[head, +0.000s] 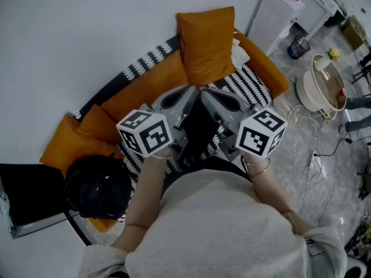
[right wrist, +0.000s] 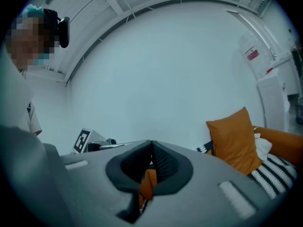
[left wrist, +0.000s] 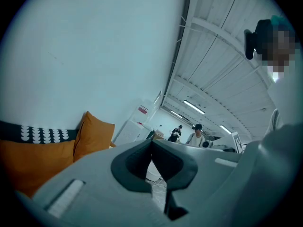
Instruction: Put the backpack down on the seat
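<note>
A rounded black backpack (head: 95,189) rests at the left end of the sofa, on the striped seat (head: 246,83) and an orange cushion. Both grippers are held in front of my body over the middle of the seat, apart from the backpack. My left gripper (head: 186,94) (left wrist: 152,141) is shut with its tips touching and nothing between them. My right gripper (head: 213,95) (right wrist: 151,143) is also shut and empty; the orange in its gap is a cushion behind it. A dark shape (head: 200,129) lies between the two grippers; I cannot tell what it is.
An upright orange cushion (head: 207,42) leans on the sofa back, more orange cushions (head: 69,141) lie at the left. A white cabinet (head: 278,13), a round white appliance (head: 322,86) and floor cables (head: 313,155) are at the right. People (left wrist: 195,134) stand far off.
</note>
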Demonstrator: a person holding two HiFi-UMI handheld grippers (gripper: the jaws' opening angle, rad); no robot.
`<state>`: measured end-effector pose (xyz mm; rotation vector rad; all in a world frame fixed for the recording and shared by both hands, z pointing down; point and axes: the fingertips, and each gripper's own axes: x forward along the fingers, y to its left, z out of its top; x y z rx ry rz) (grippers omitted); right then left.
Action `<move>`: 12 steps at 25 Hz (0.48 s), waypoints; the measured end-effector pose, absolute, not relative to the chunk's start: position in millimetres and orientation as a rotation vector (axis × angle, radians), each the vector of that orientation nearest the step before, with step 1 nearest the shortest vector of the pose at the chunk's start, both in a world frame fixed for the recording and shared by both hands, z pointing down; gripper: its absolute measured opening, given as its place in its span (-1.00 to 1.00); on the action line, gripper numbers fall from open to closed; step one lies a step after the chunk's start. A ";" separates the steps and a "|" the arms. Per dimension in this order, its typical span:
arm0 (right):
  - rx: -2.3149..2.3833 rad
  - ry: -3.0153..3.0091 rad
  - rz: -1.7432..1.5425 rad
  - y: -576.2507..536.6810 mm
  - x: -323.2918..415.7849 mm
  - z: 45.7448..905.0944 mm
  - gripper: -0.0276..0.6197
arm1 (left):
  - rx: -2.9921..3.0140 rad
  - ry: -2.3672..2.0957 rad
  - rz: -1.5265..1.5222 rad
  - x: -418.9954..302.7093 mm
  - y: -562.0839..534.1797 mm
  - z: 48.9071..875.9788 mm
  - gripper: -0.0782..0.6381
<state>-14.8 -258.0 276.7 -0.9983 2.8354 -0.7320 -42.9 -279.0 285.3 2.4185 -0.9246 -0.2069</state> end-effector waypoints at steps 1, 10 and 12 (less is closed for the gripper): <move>-0.998 2.836 -0.734 -257.5 -14.3 276.8 -0.91 | 2.417 -0.924 -0.207 -41.6 -278.2 285.3 -0.76; -1.016 2.839 -0.721 -252.6 -10.3 280.9 -0.91 | 2.419 -0.915 -0.217 -37.3 -270.3 285.0 -0.76; -1.022 2.839 -0.725 -253.7 -9.4 281.0 -0.91 | 2.417 -0.911 -0.215 -37.3 -270.3 285.2 -0.76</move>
